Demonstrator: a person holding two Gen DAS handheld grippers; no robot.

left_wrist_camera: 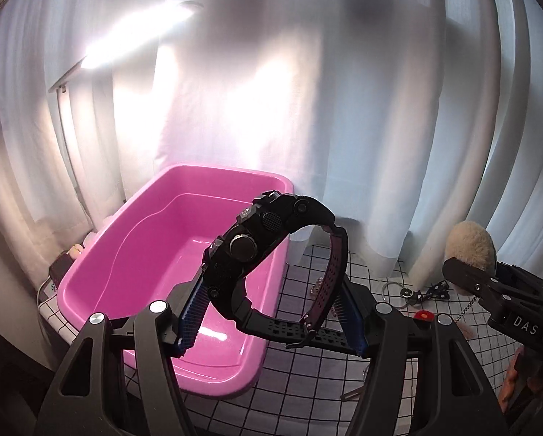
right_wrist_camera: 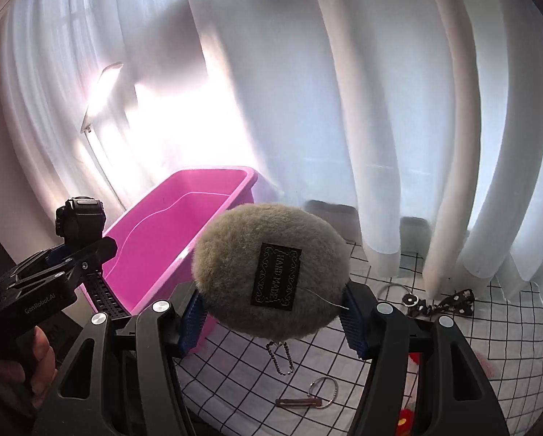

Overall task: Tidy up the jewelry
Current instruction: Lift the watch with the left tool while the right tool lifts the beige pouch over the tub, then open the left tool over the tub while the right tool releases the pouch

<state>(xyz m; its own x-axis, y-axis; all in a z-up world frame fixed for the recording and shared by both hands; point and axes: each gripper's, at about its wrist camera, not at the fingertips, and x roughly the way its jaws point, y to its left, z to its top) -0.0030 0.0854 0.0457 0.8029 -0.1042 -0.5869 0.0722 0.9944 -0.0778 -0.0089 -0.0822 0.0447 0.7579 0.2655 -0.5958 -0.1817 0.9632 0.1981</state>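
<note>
Hanging in the air over the pink bin, a black watch is clamped in the left gripper: its blue pads press on the case on one side and on the strap on the other, so the jaws are closed on it, well apart. The watch's perforated strap loops round beneath the case. In the right gripper sits a fluffy beige pompom, squeezed between the pads, its black label facing the camera and a ball chain dangling below. Both things are held clear of the bench, the pompom just to the right of the bin's near end.

The bin stands on the checked cloth at the left, nothing showing inside it. On the cloth nearer the curtain lie a wire ring and a dark spotted bow; closer in lie a key ring with a flat metal tag and something red. A lamp glares at the left.
</note>
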